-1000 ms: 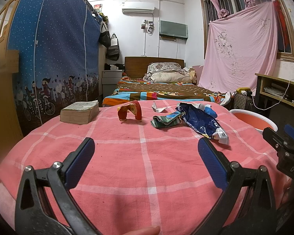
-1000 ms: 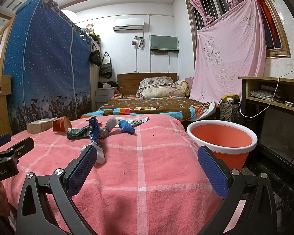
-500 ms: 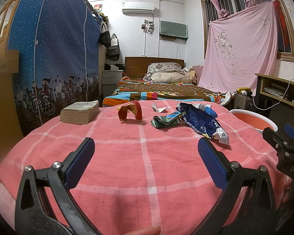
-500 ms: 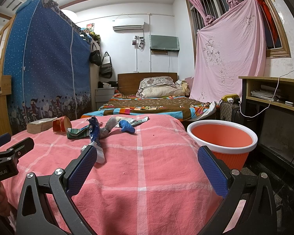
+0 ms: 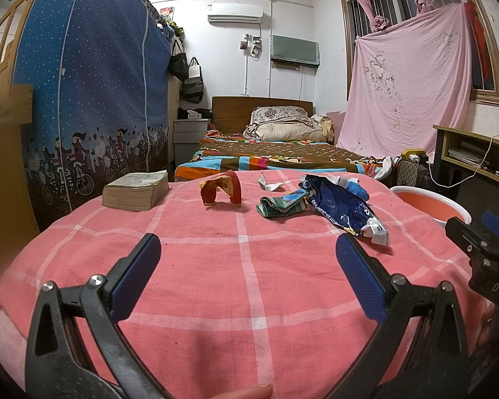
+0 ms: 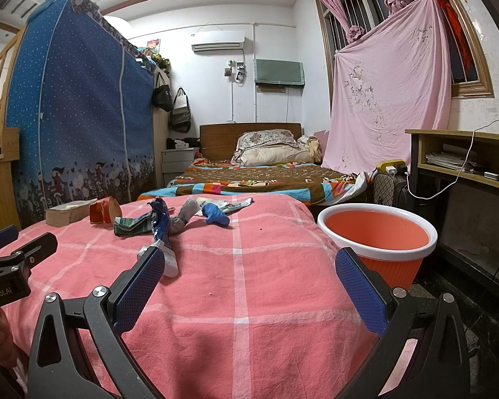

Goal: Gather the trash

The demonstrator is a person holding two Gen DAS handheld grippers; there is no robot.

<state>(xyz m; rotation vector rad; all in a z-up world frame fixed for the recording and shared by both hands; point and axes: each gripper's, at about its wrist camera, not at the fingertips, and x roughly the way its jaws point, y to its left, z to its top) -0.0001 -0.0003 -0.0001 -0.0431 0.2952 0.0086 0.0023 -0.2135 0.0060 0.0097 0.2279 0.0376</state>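
The counter (image 5: 249, 266) is wearing a soft matt pink checked cloth, a bit wrinkly. The blue wrapper (image 5: 339, 206) is looking like glossy crinkled foil plastic. The book (image 5: 136, 191) is showing rough yellowed paper edges. The bin (image 6: 379, 242) is looking like smooth plastic. The fingers (image 6: 139, 286) are carrying textured blue rubbery pads on matt black frames.

wrappers (image 5: 336, 204) on table (image 5: 249, 276), book (image 5: 136, 190) left, bin (image 6: 377, 237) right

Table edge hides most of the orange bin (image 5: 429, 199).
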